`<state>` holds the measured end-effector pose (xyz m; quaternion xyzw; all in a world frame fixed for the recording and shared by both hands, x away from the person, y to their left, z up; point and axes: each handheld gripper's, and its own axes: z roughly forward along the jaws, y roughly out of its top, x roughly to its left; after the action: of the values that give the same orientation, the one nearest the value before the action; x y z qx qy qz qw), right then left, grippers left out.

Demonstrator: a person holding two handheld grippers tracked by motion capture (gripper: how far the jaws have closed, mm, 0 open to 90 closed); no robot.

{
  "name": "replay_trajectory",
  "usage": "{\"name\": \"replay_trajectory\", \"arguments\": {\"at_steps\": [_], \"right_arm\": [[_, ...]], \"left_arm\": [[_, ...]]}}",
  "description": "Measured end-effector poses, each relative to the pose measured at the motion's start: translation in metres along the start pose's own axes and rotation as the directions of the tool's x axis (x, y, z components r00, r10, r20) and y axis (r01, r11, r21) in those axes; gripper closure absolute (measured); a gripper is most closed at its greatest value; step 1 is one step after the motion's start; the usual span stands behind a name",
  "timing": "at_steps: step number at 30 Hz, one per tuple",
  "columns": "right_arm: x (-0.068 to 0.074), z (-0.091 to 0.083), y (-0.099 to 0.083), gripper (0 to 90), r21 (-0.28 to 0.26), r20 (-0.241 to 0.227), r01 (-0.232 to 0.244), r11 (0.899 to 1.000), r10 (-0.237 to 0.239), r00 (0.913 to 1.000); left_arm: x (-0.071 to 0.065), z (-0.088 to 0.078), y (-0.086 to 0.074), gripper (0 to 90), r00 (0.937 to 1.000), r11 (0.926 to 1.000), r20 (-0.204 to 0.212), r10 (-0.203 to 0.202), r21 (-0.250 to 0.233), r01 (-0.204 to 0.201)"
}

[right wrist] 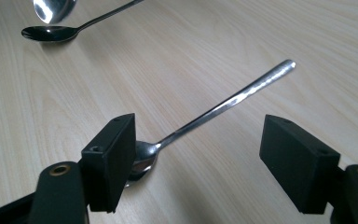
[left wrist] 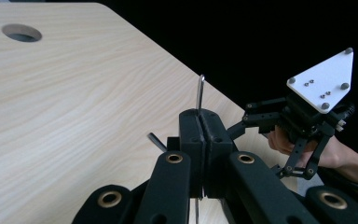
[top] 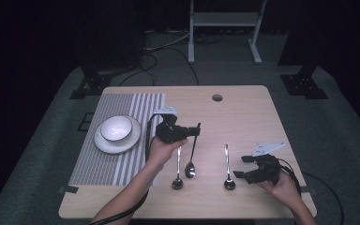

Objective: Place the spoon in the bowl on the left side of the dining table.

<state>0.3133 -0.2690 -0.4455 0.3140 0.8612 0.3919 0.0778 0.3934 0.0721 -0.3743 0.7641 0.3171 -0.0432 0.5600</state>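
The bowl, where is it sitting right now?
In the high view the bowl sits on a white plate on the striped mat at the table's left side, just left of the left tool.

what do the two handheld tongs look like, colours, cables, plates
Both the left tongs and the right tongs are black linkages with brass-coloured pivot rings and blocky black pads. Each carries a pale three-cornered plate with small screws and trails a black cable. The forearms are bare, with no sleeves in sight.
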Motion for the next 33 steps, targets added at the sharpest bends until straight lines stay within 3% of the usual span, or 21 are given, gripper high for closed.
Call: {"name": "replay_trajectory", "arguments": {"at_steps": [20,33], "right_arm": [[-0.007,-0.013,-0.011,24.5,-0.016,0.034,-0.044,0.999,0.044,0.9984],[-0.009,-0.019,-0.013,23.6,-0.027,0.047,-0.054,0.998,0.055,0.9974]], "left_arm": [[0.017,-0.040,0.018,89.2,0.9966,0.9992,-0.082,0.005,-0.039,-0.009],[0.036,-0.082,0.029,89.2,0.9857,0.9959,-0.168,-0.004,-0.089,-0.011]]}}
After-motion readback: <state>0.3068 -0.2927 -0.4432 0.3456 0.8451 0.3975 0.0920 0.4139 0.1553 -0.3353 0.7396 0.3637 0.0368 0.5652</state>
